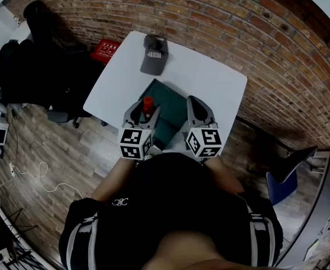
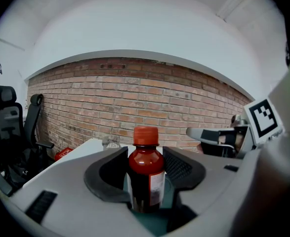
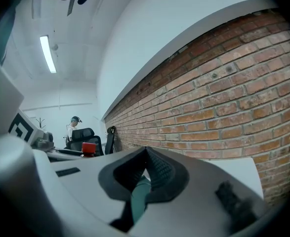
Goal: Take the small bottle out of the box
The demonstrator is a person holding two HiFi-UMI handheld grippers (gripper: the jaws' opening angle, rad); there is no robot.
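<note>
A small brown bottle (image 1: 148, 103) with a red cap stands upright between the jaws of my left gripper (image 1: 145, 110), which is shut on it above the open green box (image 1: 167, 100). In the left gripper view the bottle (image 2: 145, 174) fills the gap between the pads, with a white label on its side. My right gripper (image 1: 197, 102) sits at the box's right edge. In the right gripper view its jaws meet at the tips (image 3: 145, 154), and a thin green edge of the box (image 3: 139, 196) runs between them.
The box lies on a white table (image 1: 215, 77) against a brick wall. A grey cap (image 1: 153, 55) lies at the table's far side. On the floor to the left are a red crate (image 1: 104, 50) and dark office chairs (image 1: 41, 61). A blue chair (image 1: 283, 176) stands at the right.
</note>
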